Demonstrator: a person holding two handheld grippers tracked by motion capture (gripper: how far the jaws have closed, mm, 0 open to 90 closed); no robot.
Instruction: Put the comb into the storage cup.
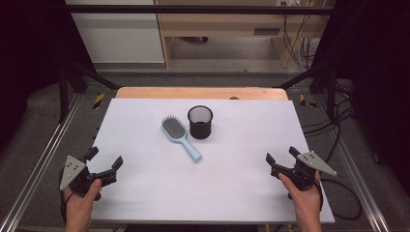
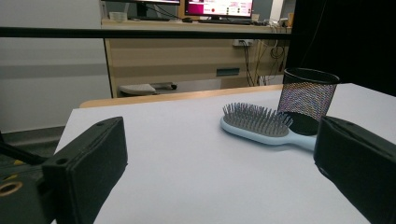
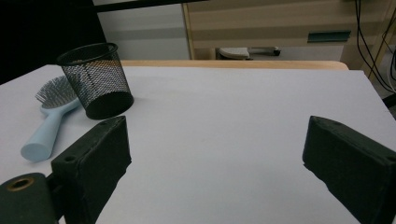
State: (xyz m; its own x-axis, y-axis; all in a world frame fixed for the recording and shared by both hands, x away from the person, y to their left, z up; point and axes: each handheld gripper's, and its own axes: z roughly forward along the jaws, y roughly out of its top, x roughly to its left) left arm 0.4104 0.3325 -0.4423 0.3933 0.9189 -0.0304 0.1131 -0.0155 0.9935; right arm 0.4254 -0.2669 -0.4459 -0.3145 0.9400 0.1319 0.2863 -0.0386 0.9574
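The setting is a laboratory recording station. A worktop (image 1: 145, 193) with a plain white surface stands inside a dark metal frame (image 1: 193, 8), whose crossbar runs above the worktop's far edge. Aluminium rails (image 1: 38, 169) run along the floor on both sides of the worktop, on grey carpet. Yellow-and-black hazard tape (image 1: 98, 100) marks the floor by the worktop's far corners. Beyond the worktop stands a light wooden desk (image 2: 187, 56) with monitors (image 2: 219, 7) switched on. Bundled cables (image 1: 295, 43) hang beside that desk, and further black cables (image 1: 338, 116) lie on the floor right of the worktop.
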